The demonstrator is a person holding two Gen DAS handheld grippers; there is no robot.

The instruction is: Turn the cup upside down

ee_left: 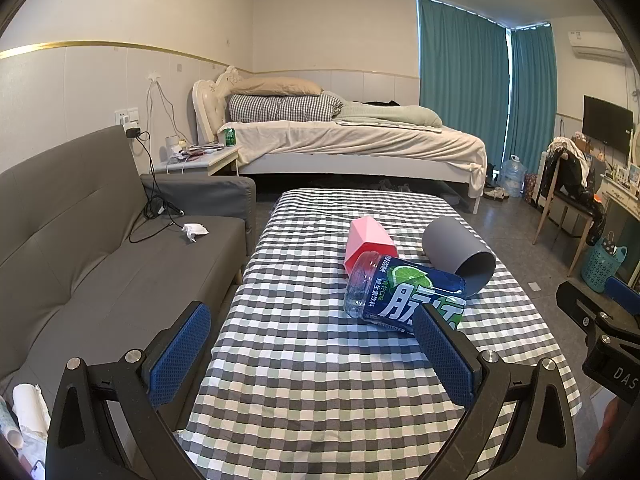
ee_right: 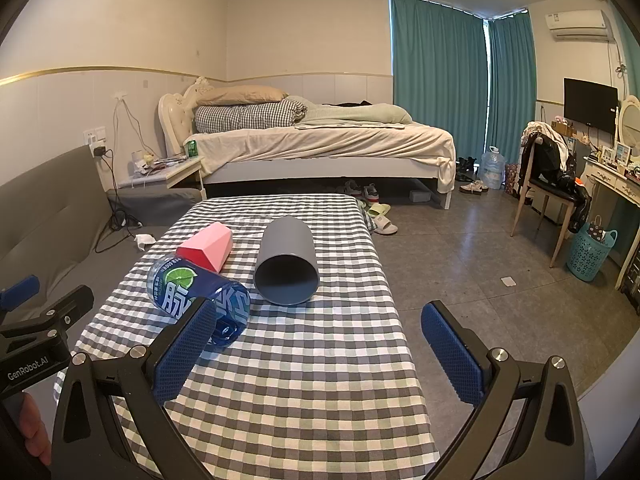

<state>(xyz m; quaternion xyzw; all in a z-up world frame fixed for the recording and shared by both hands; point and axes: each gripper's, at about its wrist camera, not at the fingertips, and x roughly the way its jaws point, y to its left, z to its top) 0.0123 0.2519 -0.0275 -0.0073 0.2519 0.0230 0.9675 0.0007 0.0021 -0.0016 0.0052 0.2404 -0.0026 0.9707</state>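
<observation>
The grey plastic cup, round and smooth-walled, lay on its side on the table covered with a grey, green and white checked cloth, its open mouth turned toward the person and its closed base pointing away to the bed. Lying like that it was neither upright nor inverted, so the job looked unstarted: it would need gripping across the wall and tipping until the rim met the cloth.

Both tools hung back over the near end of the table, which I took for a lining-up pause. The right gripper had its blue-padded jaws spread wide with nothing between them, and the cup sat ahead, roughly centred in that gap, so I judged it the likelier tool for the job. The left gripper was likewise spread and empty, aimed more at the clutter.

That clutter was the awkward part. A clear plastic bottle with a blue lime-printed label lay on its side just left of the cup; in the left view they seemed to touch, though I could not be sure. Behind the bottle, a pink faceted cup also lay tipped over. A jaw coming down the cup's left side might nudge the bottle and set it rolling. The cup's right side was free, with the table edge not far off.
</observation>
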